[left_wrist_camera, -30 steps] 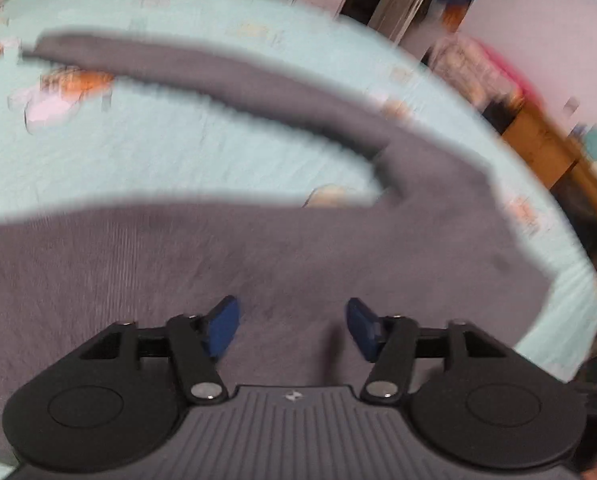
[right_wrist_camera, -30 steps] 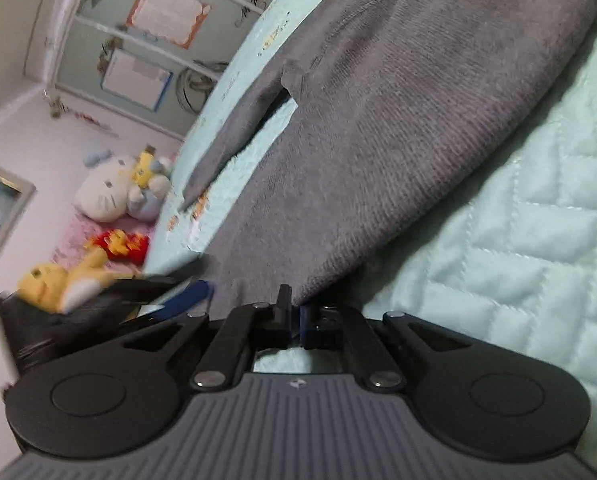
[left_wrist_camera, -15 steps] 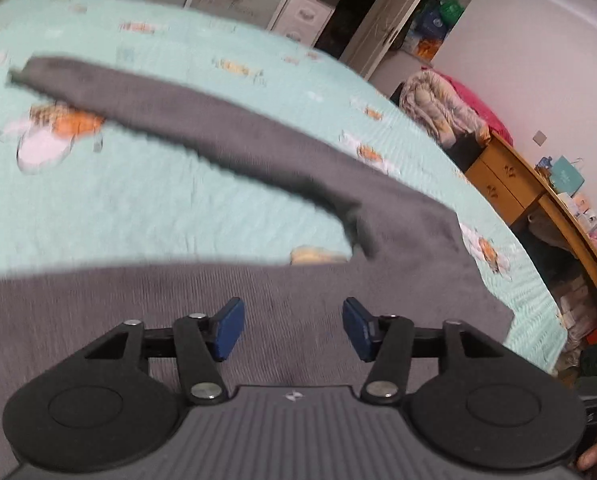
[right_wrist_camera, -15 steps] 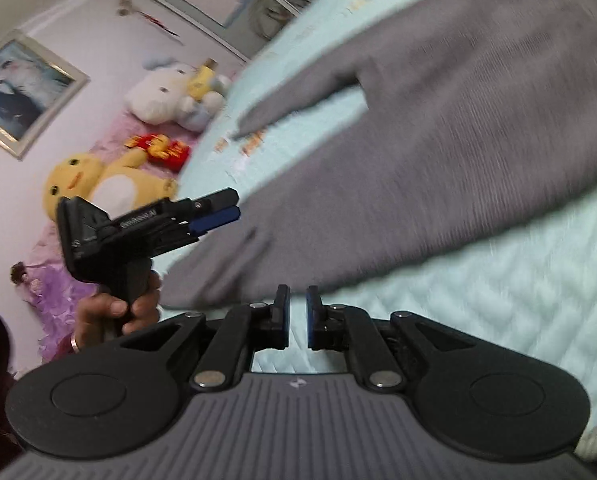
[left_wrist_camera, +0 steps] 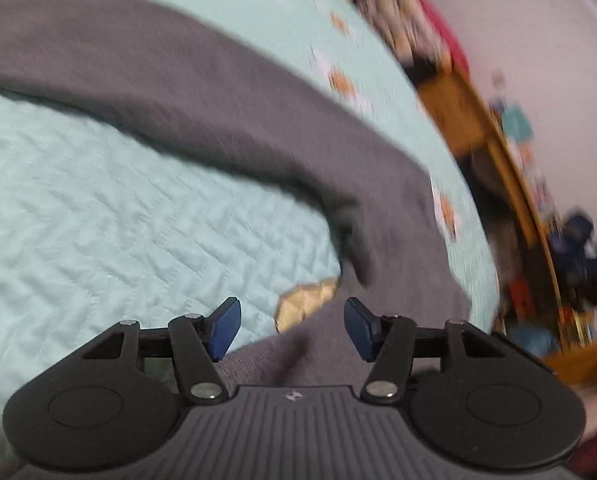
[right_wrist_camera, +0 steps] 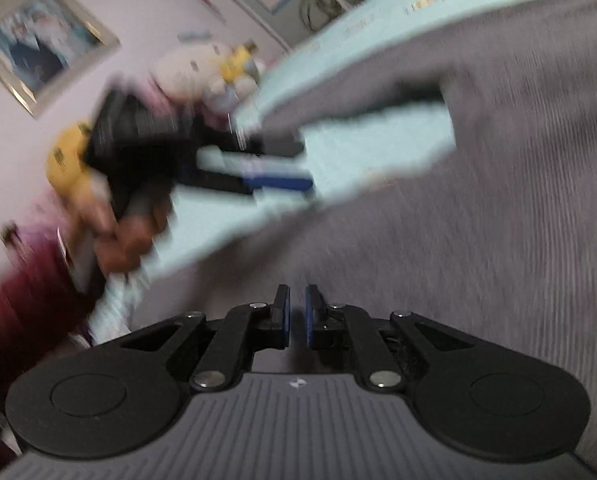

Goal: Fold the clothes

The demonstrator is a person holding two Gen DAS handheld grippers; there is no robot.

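- Left wrist view: the left gripper [left_wrist_camera: 292, 328] has its blue pads spread wide with nothing between them. Just ahead of the pads is the spot where the sleeve [left_wrist_camera: 178, 80] meets the body of the grey sweater [left_wrist_camera: 398, 216]; the sleeve runs off ahead and to the left, flat on the mint quilt [left_wrist_camera: 118, 216]. Right under the gripper's nose there's more grey knit, plus a little tan print on the quilt peeking out between the pads.
- Right wrist view: the right gripper [right_wrist_camera: 297, 316] has its pads nearly together with a thin gap, and I can't see any cloth pinched in there, so I'd call it empty. It's hovering low over the sweater body, which fills everything ahead and to the right. Off to its left you can see the other gripper in the person's hand [right_wrist_camera: 126, 232], heavily blurred, out over the quilt near the sleeve.
- Step-wise, my guess: sweater's spread out with a sleeve still sticking out, so this looks like lining up for a sleeve fold.
- Next move probably needs the open left pads down on the sleeve edge, a clean pinch of the knit only (not the quilt), then carry it across the body.
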